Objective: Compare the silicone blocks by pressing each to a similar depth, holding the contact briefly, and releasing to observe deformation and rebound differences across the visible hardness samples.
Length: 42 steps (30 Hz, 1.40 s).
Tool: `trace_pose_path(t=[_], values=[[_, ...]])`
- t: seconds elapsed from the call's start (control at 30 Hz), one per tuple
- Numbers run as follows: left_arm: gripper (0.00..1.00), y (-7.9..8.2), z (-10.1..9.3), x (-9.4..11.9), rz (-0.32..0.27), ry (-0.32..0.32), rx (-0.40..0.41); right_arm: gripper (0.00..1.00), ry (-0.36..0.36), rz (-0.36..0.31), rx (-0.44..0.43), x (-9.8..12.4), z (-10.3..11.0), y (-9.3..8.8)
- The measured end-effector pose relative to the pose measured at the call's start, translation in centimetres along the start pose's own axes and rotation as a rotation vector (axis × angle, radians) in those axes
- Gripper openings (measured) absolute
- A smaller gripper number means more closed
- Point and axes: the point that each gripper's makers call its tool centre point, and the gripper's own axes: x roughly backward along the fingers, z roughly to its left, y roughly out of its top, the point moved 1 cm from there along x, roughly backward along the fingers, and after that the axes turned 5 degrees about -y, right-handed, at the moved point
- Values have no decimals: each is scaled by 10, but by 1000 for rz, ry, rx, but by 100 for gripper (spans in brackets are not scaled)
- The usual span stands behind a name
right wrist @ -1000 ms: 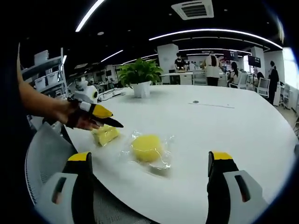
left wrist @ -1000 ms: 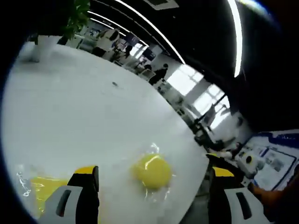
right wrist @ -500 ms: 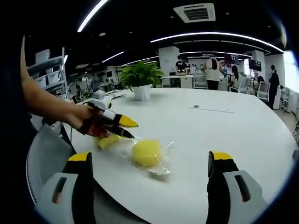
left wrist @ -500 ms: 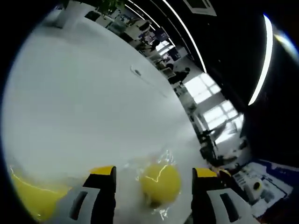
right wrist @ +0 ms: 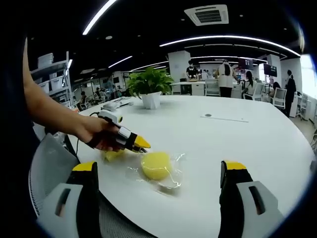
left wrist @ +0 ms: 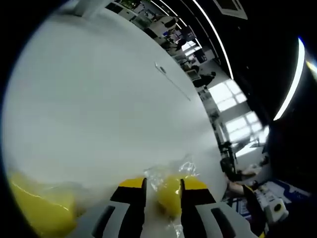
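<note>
**Left tool squeezing a wrapped block**

The round yellow block (right wrist: 155, 165), in clear wrap (right wrist: 171, 173), lies near the white bench's (right wrist: 237, 144) front edge. The left tool (left wrist: 162, 184) has its yellow-tipped jaws closed in on the block (left wrist: 168, 194), flattening its sides. A second yellow block (left wrist: 37, 213) lies just beside it. The right tool (right wrist: 157, 173) hangs wide open, gripping nothing. A potted plant (right wrist: 150, 85) stands farther back.

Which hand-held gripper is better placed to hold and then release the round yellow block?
Left hand-held gripper: jaws already pinch the round yellow block. The right hand-held gripper sits open, back from it.
</note>
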Motion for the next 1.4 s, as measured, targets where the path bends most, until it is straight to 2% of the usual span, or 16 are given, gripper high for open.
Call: trace_pose_path(t=[0.3, 0.4, 0.5, 0.57, 0.7, 0.77, 0.83, 0.9, 0.93, 0.97, 1.03, 1.1, 1.23, 1.4], values=[[11, -2, 7, -4, 14, 23, -22, 96, -5, -1, 3, -1, 1, 2], [11, -3, 6, -6, 19, 17, -9, 96, -8, 1, -1, -2, -1, 0], [7, -1, 7, -8, 13, 20, -34, 96, -8, 1, -4, -3, -1, 0], [2, 3, 2, -9, 2, 4, -119, 96, -6, 5, -4, -4, -1, -1], [0, 2, -5, -9, 5, 0, -120, 96, -5, 4, -5, -6, -2, -1], [0, 6, -15, -8, -10, -45, -122, 96, -4, 3, -6, -7, -2, 0], [0, 10, -25, -7, -20, -79, -177, 96, -5, 3, -6, -8, -2, 0], [0, 12, -35, -6, -17, -108, -197, 96, -4, 5, -7, -9, -2, -1], [0, 12, -36, -5, -16, -110, -205, 96, -4, 6, -7, -9, -2, -1], [0, 10, -41, -3, 4, -125, -261, 96, -4, 8, -7, -10, -2, -2], [0, 10, -44, -3, 23, -135, -318, 96, -3, 10, -8, -12, -2, -2], [0, 11, -47, -3, 18, -135, -314, 96, -3, 9, -4, -13, -2, 0], [0, 19, -74, 4, -19, -223, -445, 96, -5, 3, -5, -14, -4, 2], [0, 26, -104, 13, -13, -273, -544, 96, -7, -1, -1, -14, -4, 4]])
